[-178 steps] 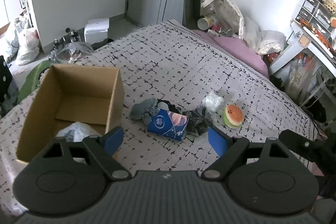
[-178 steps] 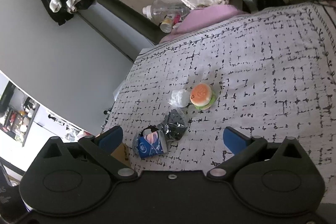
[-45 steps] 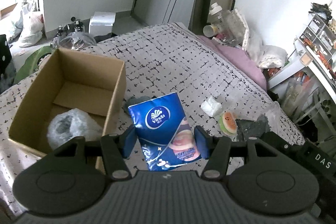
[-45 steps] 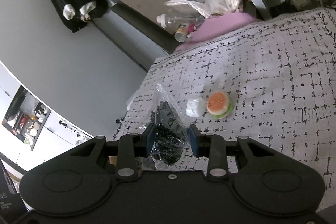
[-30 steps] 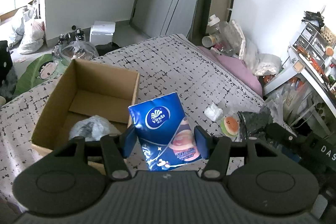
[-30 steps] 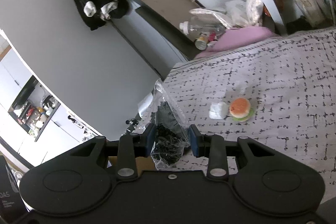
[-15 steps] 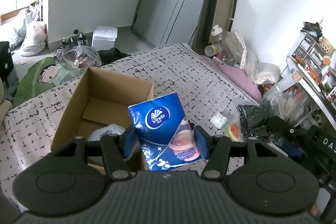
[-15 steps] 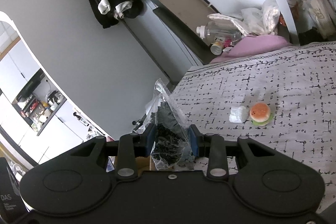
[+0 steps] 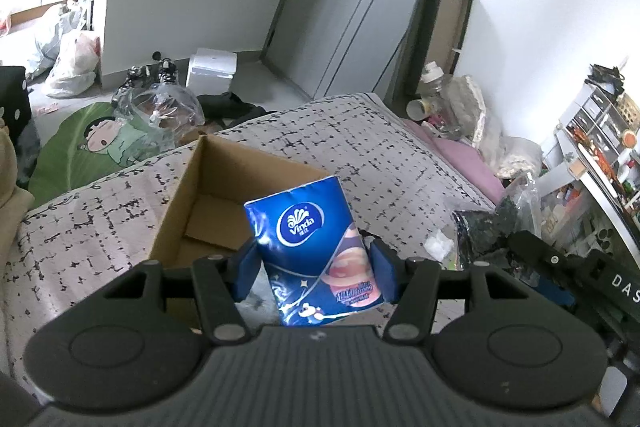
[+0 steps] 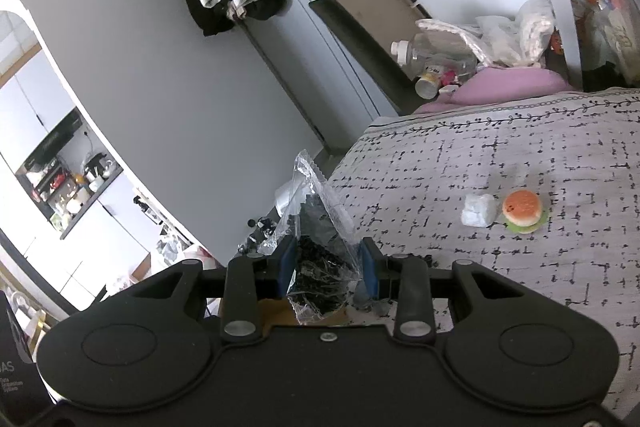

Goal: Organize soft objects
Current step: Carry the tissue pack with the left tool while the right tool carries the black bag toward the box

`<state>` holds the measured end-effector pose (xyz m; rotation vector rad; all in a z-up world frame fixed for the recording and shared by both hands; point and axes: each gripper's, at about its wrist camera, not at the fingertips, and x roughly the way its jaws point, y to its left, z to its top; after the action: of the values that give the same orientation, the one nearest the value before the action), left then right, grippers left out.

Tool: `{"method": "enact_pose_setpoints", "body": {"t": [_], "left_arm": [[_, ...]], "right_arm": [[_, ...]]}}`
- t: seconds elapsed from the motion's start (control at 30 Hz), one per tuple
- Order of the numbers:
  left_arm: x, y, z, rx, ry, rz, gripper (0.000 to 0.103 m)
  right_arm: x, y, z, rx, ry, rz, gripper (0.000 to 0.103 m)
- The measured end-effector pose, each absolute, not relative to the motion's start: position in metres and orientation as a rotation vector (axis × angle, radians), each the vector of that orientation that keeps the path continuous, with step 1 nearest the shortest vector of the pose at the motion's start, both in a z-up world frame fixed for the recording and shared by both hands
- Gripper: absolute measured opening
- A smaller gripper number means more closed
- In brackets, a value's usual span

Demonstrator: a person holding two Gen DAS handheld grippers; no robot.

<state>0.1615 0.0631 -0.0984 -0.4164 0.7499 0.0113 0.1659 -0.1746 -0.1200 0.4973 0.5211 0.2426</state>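
The cardboard box [image 9: 188, 199] stands open-topped on the bed [image 9: 352, 139]; its far interior is unobstructed. On the right, the burger toy [image 10: 522, 207] and white wad [image 10: 478, 210] occupy the bedspread.

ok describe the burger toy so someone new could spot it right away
Look at the patterned bed cover in the right wrist view. Out on its open middle lies the burger toy, beside a white wad. It alone is round, with an orange bun over a green edge.
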Motion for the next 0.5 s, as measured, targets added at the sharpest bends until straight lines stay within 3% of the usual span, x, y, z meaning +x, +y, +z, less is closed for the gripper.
{"method": "enact_pose_setpoints", "body": {"t": [0.5], "left_arm": [[0.186,0.109,-0.119,-0.479,0.777,0.033,0.058]], "right_arm": [[0.185,-0.132,-0.136,0.466,0.57,0.284,0.034]]}}
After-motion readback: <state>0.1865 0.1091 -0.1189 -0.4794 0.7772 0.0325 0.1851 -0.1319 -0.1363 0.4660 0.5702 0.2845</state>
